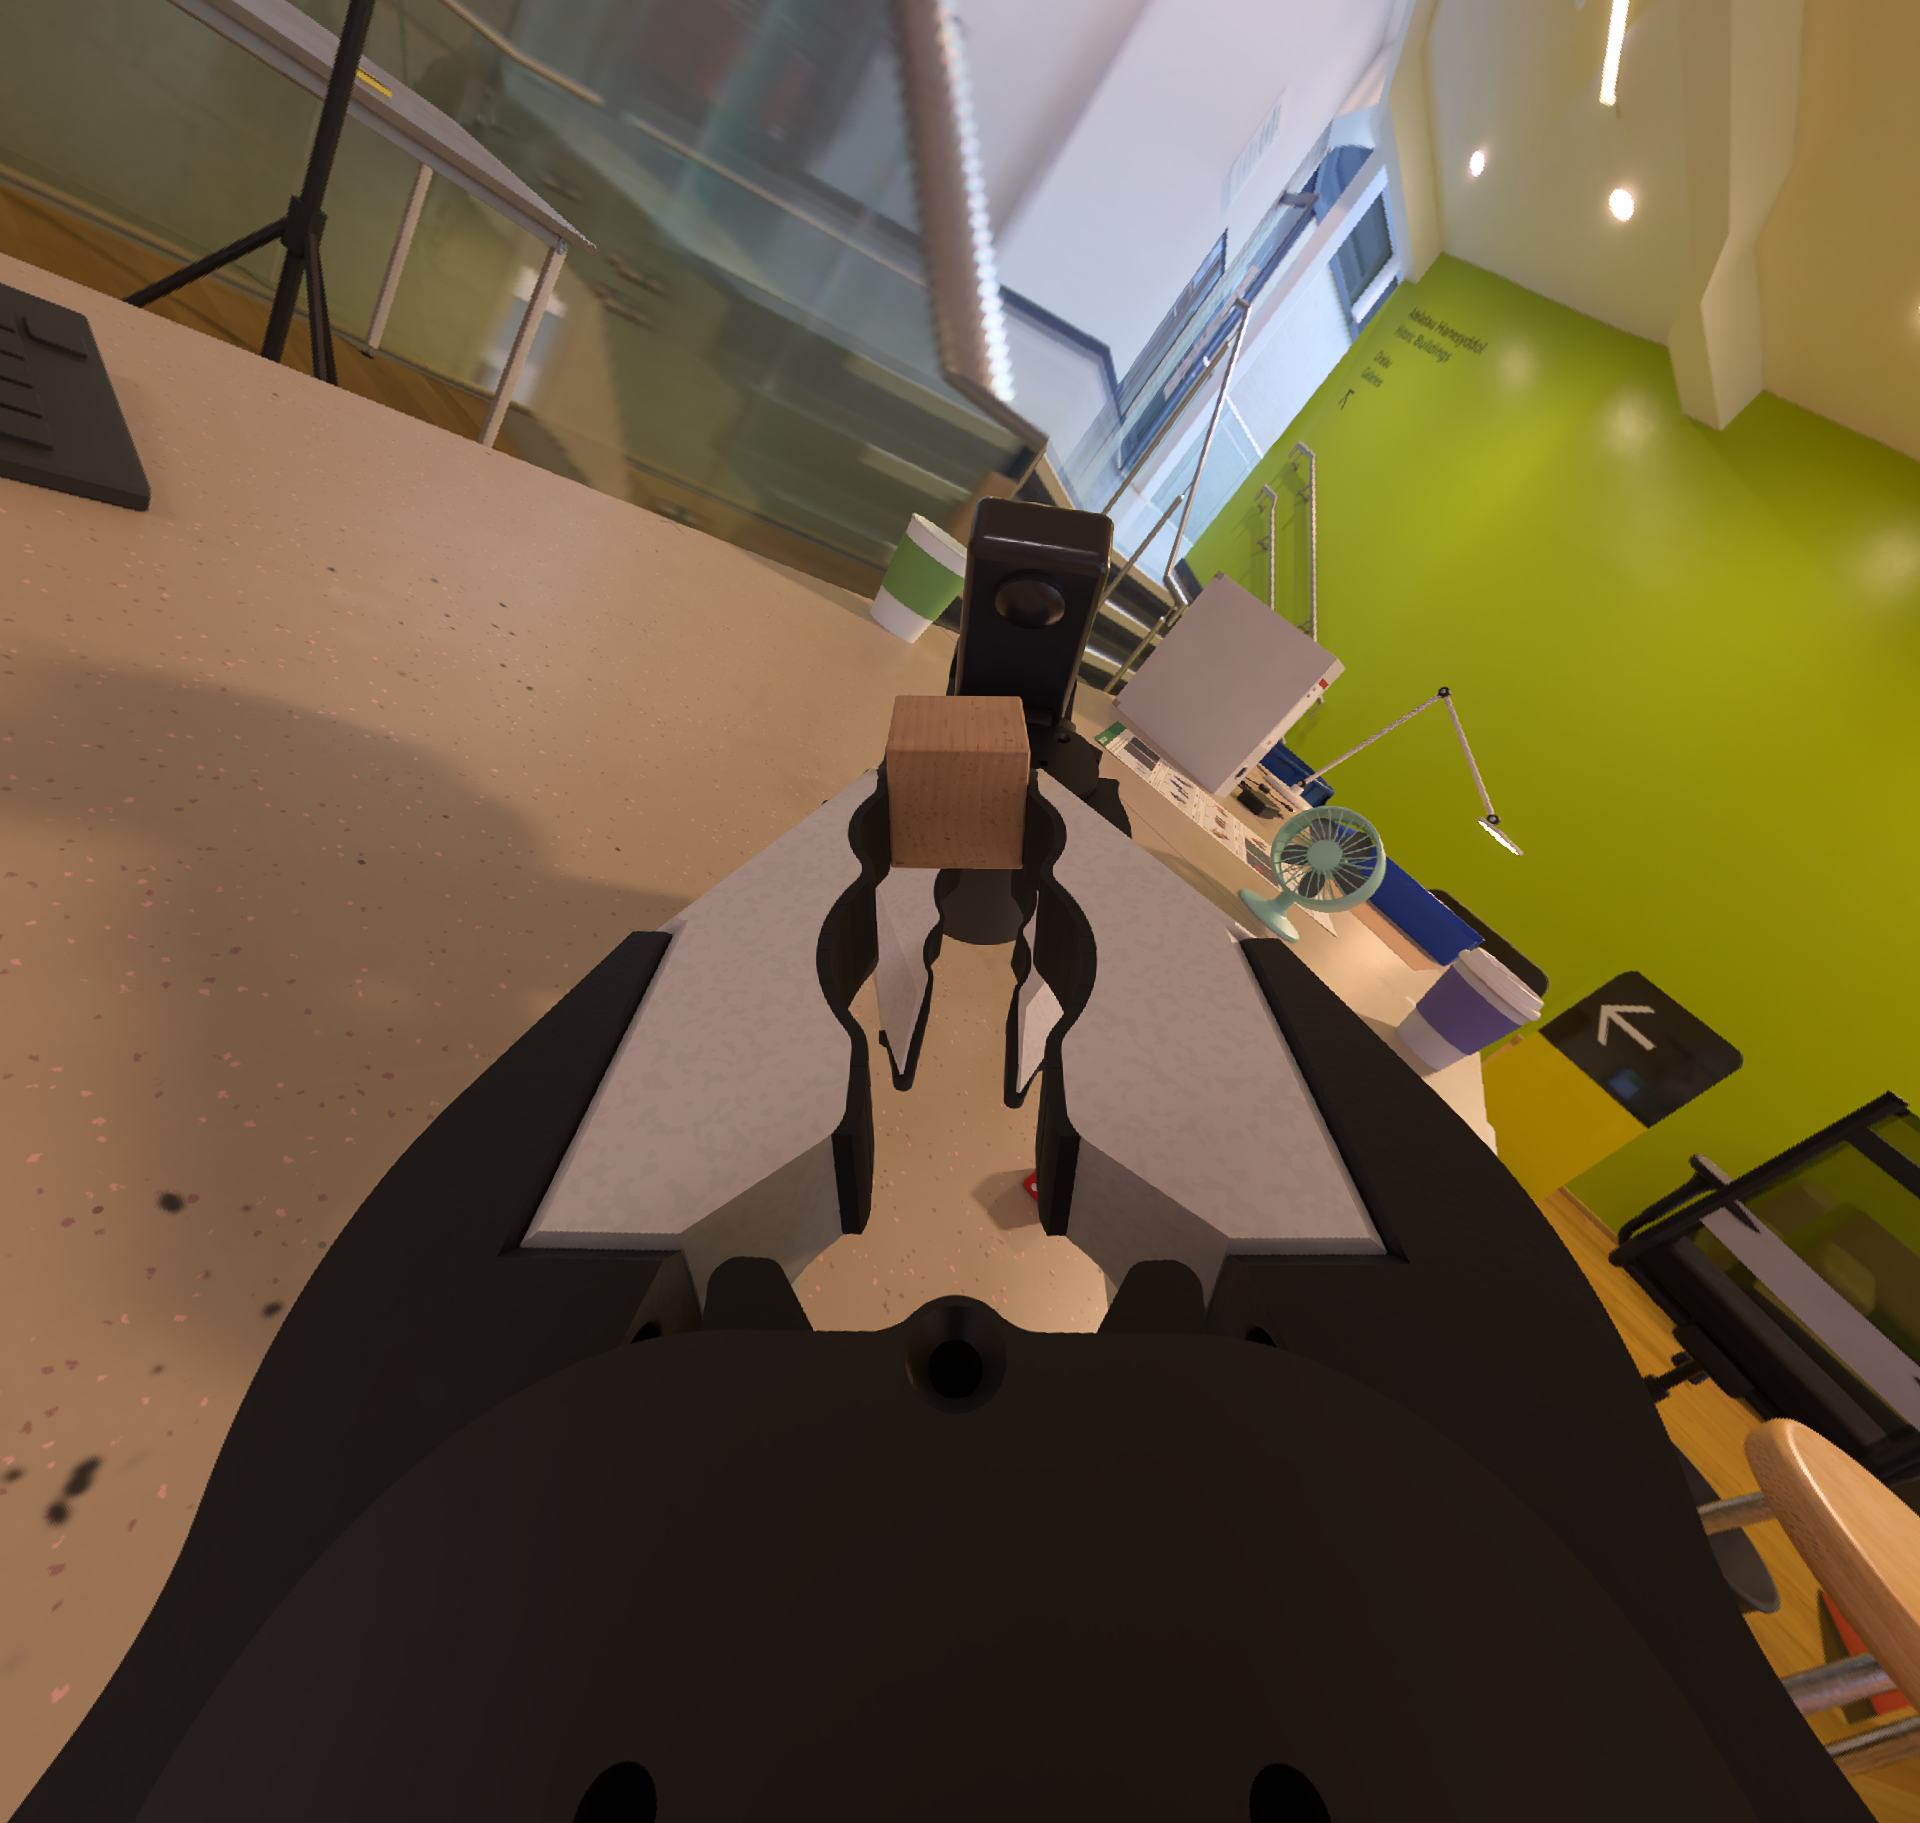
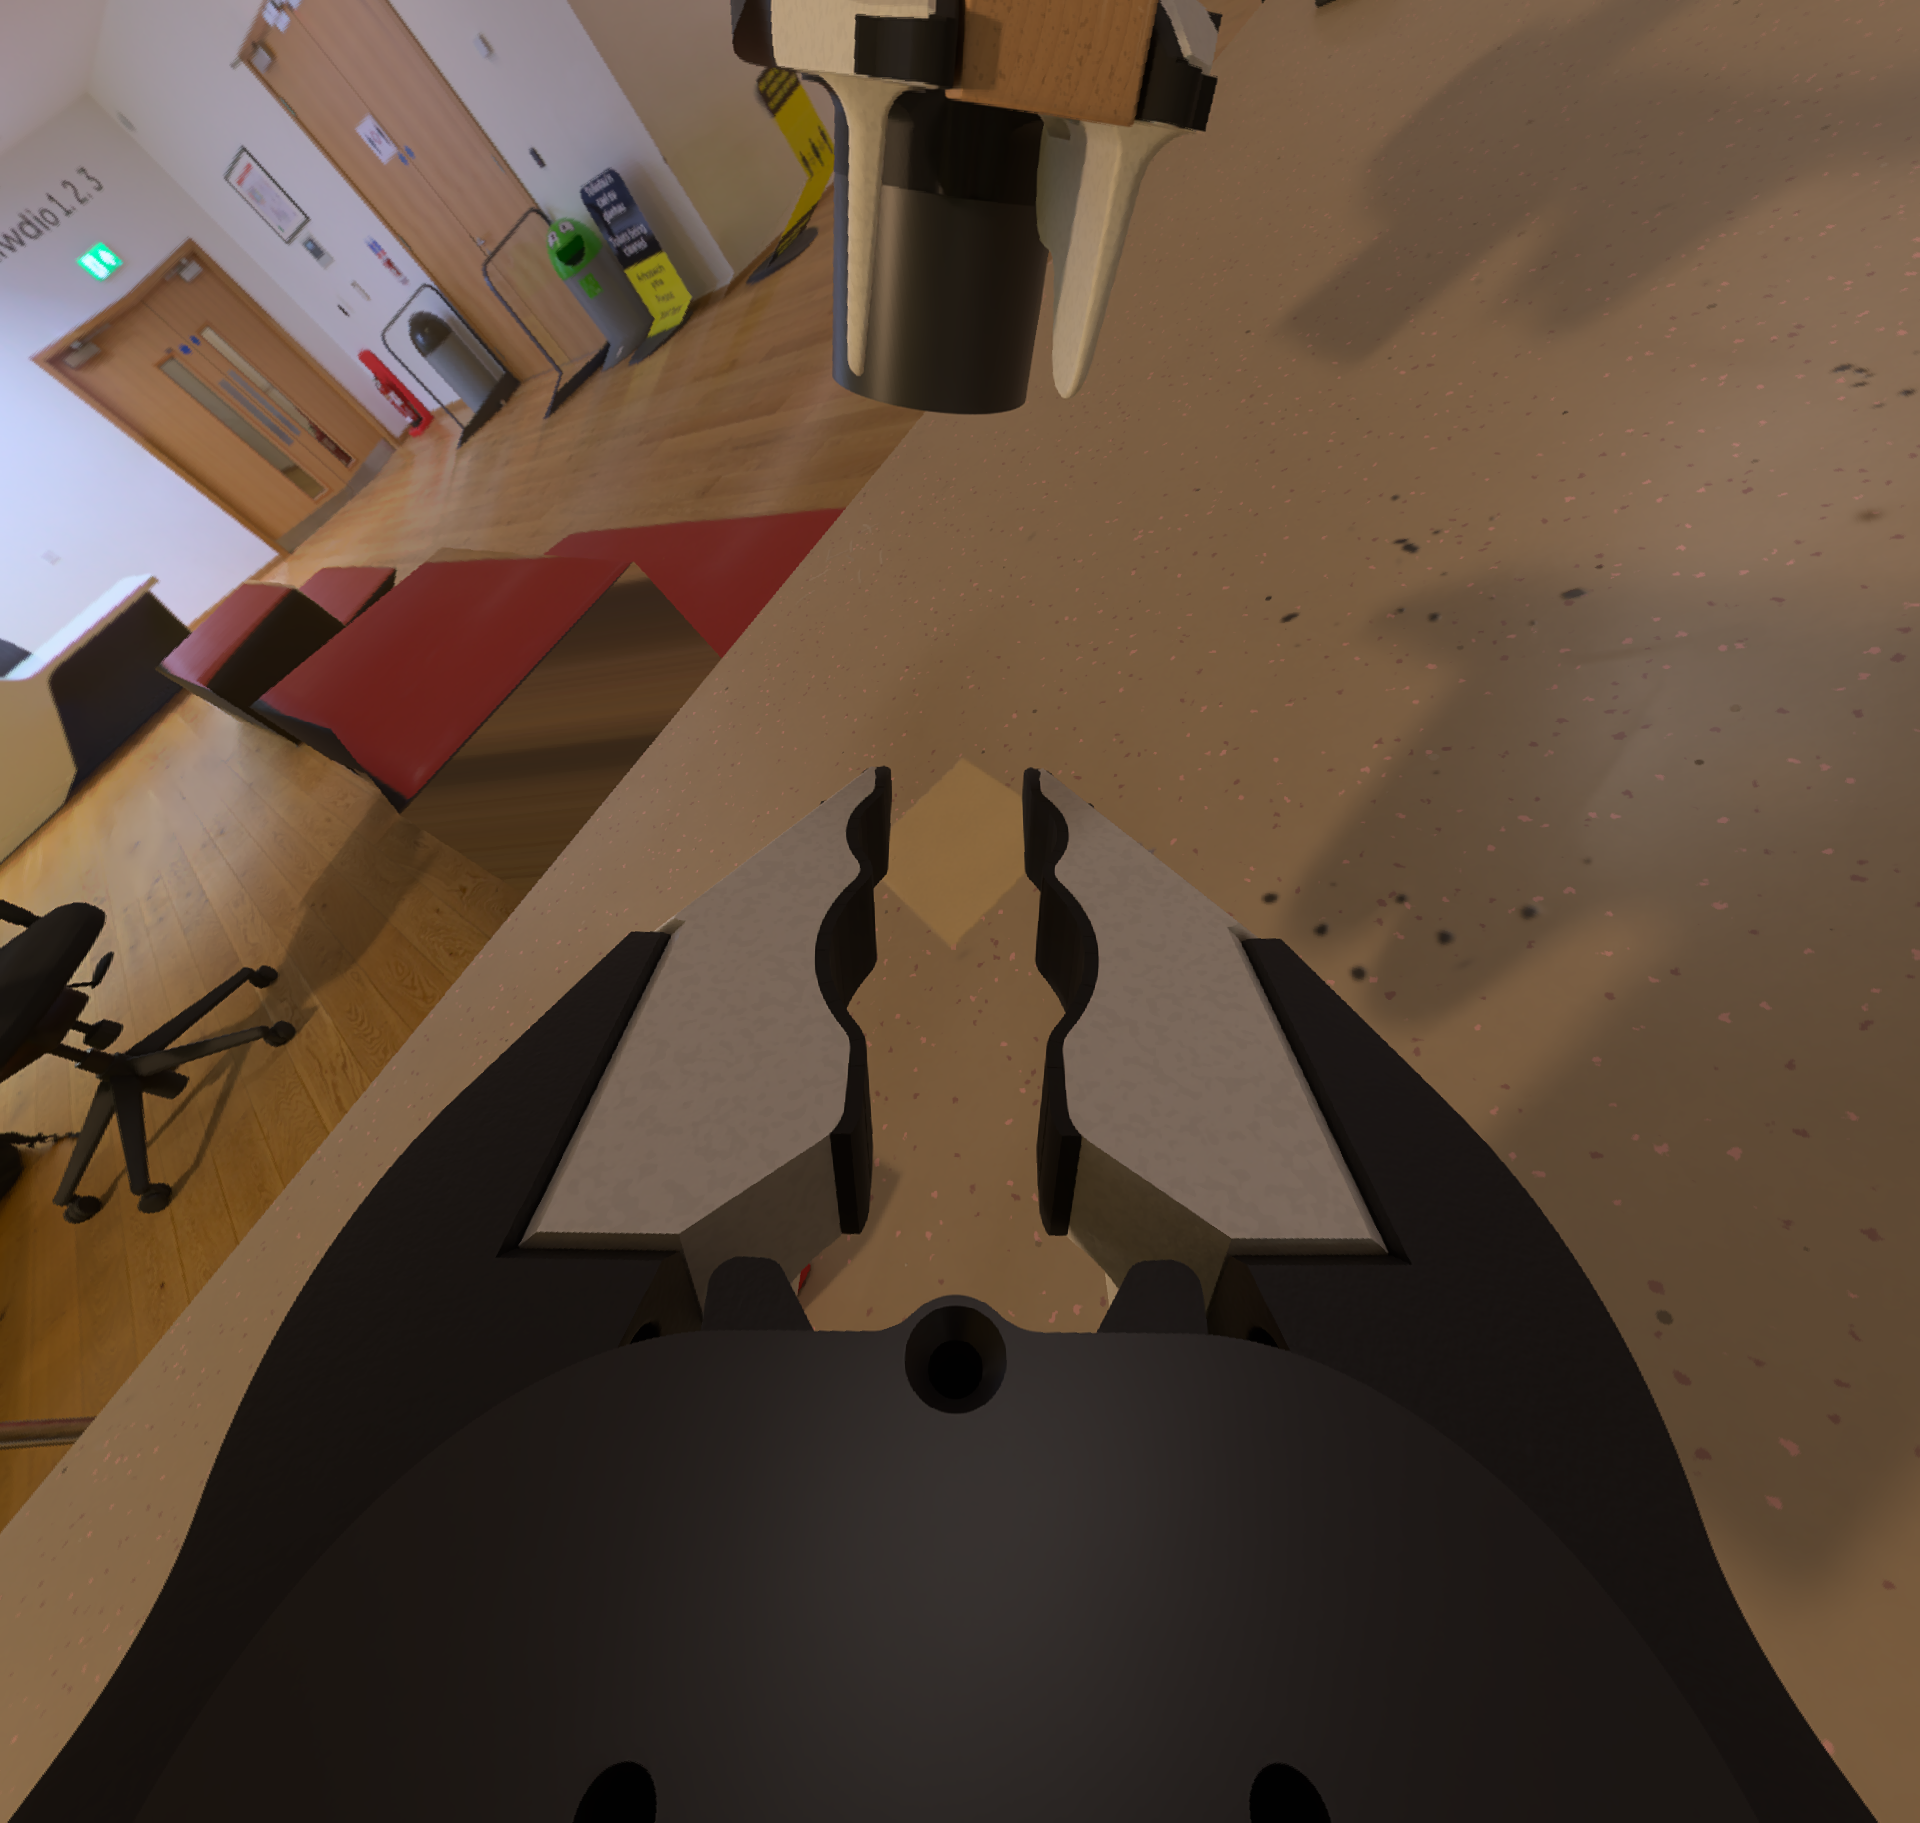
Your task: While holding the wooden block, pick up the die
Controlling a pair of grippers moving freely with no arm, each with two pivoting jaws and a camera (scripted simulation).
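My left gripper (image 1: 957, 797) is shut on the wooden block (image 1: 956, 794), a light brown cube held at its fingertips above the speckled tan table (image 1: 416, 838). The block also shows at the top of the right wrist view (image 2: 1060, 7), still in the left gripper. My right gripper (image 2: 956, 807) is open and empty, low over the table, with its tips on either side of a flat pale yellow square (image 2: 954, 854). A small red thing (image 1: 1031, 1186) lies on the table, mostly hidden by my left gripper's finger. I cannot tell if it is the die.
A black keyboard-like slab (image 1: 62, 402) lies at the far left. A green and white cup (image 1: 920, 578), a white box (image 1: 1221, 693), a teal fan (image 1: 1325, 864) and a purple cup (image 1: 1465, 1015) stand along the far side. The table edge (image 2: 727, 734) runs left of my right gripper.
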